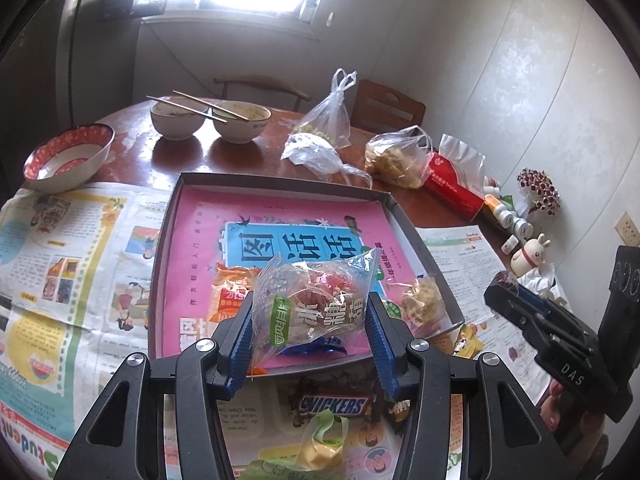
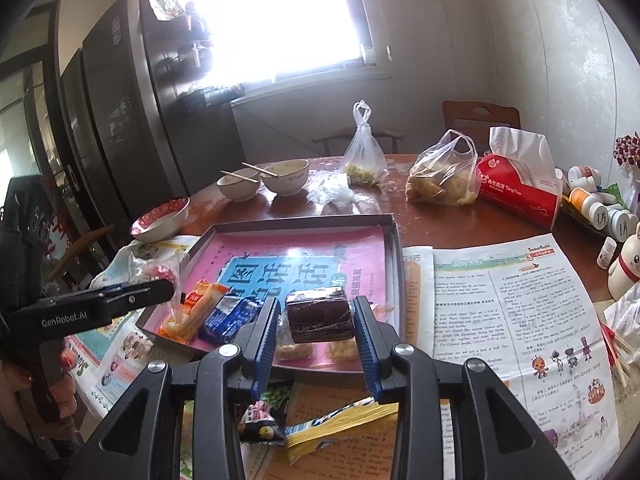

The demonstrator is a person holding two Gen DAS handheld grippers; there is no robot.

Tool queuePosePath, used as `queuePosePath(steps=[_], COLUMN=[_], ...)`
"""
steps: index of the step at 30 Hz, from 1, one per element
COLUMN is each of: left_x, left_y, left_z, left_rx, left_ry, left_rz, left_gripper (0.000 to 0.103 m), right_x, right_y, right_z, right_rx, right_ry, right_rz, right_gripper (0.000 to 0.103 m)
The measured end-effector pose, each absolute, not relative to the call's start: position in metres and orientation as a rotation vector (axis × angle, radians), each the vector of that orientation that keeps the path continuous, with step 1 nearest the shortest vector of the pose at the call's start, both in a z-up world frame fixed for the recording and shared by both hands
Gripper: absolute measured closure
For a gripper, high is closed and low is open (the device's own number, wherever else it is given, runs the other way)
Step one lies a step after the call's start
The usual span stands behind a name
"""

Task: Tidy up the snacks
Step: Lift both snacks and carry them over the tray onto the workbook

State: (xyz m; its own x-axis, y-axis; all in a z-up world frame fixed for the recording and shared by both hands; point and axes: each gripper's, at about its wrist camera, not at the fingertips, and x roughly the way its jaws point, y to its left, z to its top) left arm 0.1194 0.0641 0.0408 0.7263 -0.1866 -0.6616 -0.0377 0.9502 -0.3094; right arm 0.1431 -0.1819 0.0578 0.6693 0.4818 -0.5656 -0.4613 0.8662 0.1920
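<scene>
Pinching only crinkly film, the left gripper (image 1: 310, 316) may drop its candy bag (image 1: 316, 300) short of the tray (image 1: 280, 184) ahead, while the right gripper (image 2: 316, 320) clamps a dark cake (image 2: 320, 314).

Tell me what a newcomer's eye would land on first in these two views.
First, the two held snacks: the left gripper clamps a clear packet with red filling, and the right gripper clamps a dark wrapped block, both above the near edge of the tray. Next, the tray's bright pink book, with a few snacks already on it.
</scene>
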Motion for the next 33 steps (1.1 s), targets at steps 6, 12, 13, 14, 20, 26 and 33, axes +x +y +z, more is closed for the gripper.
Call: queuePosePath(steps=[6,12,13,14,20,26,33], left_x=[0.129,0.136,0.136,0.137,0.139,0.142,0.143], left_y=[0.065,0.065,0.065,0.065,0.066,0.065,0.066], left_z=[0.027,0.013,0.012,0.010,0.000,-0.006,-0.007], left_rx=[-0.324,-0.326,-0.325,-0.326,-0.328,-0.324,-0.314], left_ry=[0.790,0.821,0.824,0.829,0.849,0.861,0.861], left_rz=[-0.076,-0.068,-0.066,-0.065,-0.064,-0.060,-0.058], left_gripper=[0.050,0.050,0.050,0.050,0.050,0.050,0.050], right_x=[0.155,0.163,0.163,0.164,0.165,0.166,0.168], right_y=[-0.193,-0.194,-0.193,-0.191,-0.183,-0.174,-0.169], right_z=[0.053,0.045,0.043,0.041,0.030,0.022,0.015], right_rx=[0.053,0.039,0.035,0.030,-0.013,-0.059,-0.075], right_ry=[0.659,0.687,0.692,0.699,0.738,0.764,0.793], right_rz=[0.508,0.489,0.489,0.490,0.492,0.486,0.489], right_gripper=[0.066,0.066,0.066,0.066,0.066,0.066,0.066])
